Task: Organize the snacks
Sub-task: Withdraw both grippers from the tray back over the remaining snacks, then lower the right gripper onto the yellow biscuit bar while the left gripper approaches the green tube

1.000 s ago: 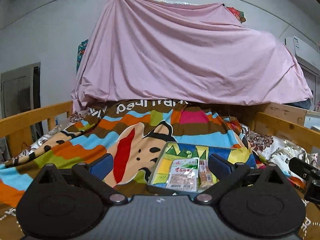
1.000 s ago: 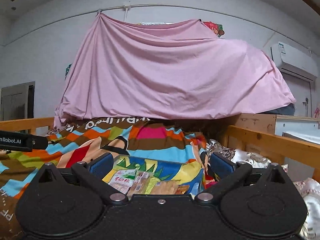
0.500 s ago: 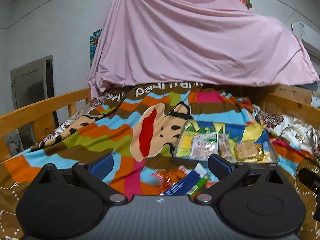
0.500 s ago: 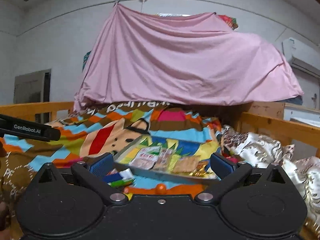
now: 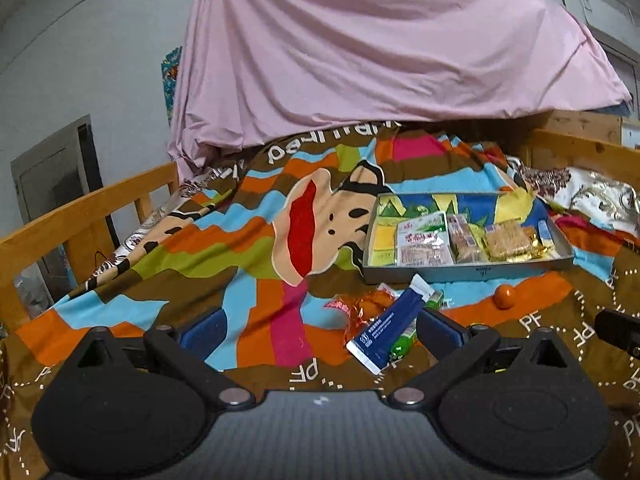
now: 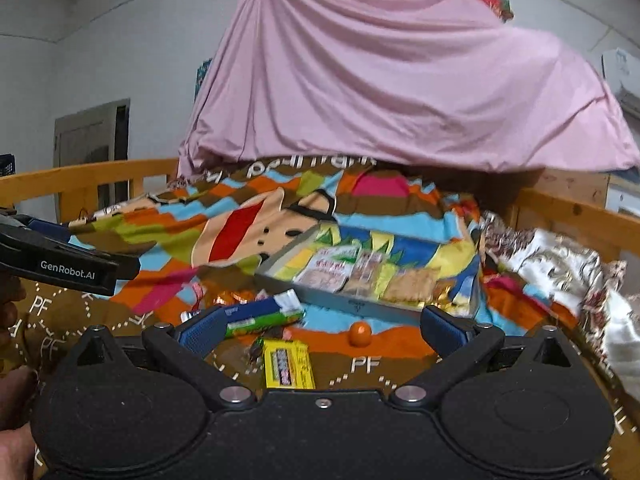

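Both the left gripper (image 5: pixel 320 330) and the right gripper (image 6: pixel 320 326) are held wide and empty above the blanket (image 5: pixel 224 256). Several snacks are already laid in the grey tray (image 5: pixel 472 270); a blue packet (image 5: pixel 390 324), a yellow packet (image 6: pixel 287 364) and a small orange sweet (image 6: pixel 359 334) are left loose just in front of it. The sweet could be nudged and rolled away on the soft cloth. The blue packet, apparently overlapping a green one (image 6: pixel 260 322), might be pinched together with it.

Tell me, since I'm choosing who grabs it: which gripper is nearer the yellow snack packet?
Right. The yellow snack packet lies just ahead of the open right gripper, between its fingers. The left gripper is off to its left; its view doesn't show the packet.
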Demonstrator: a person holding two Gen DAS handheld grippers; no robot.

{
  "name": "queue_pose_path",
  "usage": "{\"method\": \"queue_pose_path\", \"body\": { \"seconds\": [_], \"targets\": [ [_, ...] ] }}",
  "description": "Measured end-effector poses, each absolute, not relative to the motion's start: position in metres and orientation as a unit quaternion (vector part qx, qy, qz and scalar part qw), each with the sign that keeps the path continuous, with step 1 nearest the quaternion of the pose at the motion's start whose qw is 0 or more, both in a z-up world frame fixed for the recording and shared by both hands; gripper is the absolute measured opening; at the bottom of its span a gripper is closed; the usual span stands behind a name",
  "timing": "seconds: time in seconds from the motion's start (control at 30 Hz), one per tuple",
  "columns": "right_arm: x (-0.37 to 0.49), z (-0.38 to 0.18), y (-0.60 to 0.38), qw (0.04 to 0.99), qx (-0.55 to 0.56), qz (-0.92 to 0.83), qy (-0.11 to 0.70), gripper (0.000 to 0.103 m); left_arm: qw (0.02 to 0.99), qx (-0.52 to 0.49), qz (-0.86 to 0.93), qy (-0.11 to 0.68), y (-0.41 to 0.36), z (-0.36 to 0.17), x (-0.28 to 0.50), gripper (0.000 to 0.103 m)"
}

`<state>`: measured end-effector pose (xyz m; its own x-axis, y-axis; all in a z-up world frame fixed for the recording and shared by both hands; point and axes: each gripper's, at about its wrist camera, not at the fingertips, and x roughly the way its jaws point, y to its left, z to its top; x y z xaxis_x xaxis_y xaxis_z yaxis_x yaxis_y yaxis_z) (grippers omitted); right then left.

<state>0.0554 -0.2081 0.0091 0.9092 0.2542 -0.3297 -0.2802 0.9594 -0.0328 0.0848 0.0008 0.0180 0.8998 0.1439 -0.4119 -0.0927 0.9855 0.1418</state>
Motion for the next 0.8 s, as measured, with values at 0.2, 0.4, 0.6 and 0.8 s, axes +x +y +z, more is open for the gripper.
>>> {"method": "queue_pose_path", "body": {
  "seconds": [0.2,0.4,0.6,0.8],
  "targets": [
    [0.067,0.000,-0.205,0.969,-0.034,0.148,0.197,0.102,0.967,0.085,0.032,0.238,0.001,0.006,0.098,0.103],
    [0.077,-0.009,-0.201,0.962,-0.029,0.149,0.226,0.102,0.958,0.118,-0.008,0.260,-0.002,-0.006,0.116,0.103],
    [0.092,-0.019,-0.202,0.954,-0.004,0.150,0.260,0.102,0.947,0.158,-0.083,0.267,-0.002,-0.018,0.136,0.103],
    [0.107,-0.029,-0.196,0.947,-0.016,0.156,0.281,0.102,0.933,0.179,-0.142,0.279,-0.003,-0.028,0.150,0.103]
  ]
}}
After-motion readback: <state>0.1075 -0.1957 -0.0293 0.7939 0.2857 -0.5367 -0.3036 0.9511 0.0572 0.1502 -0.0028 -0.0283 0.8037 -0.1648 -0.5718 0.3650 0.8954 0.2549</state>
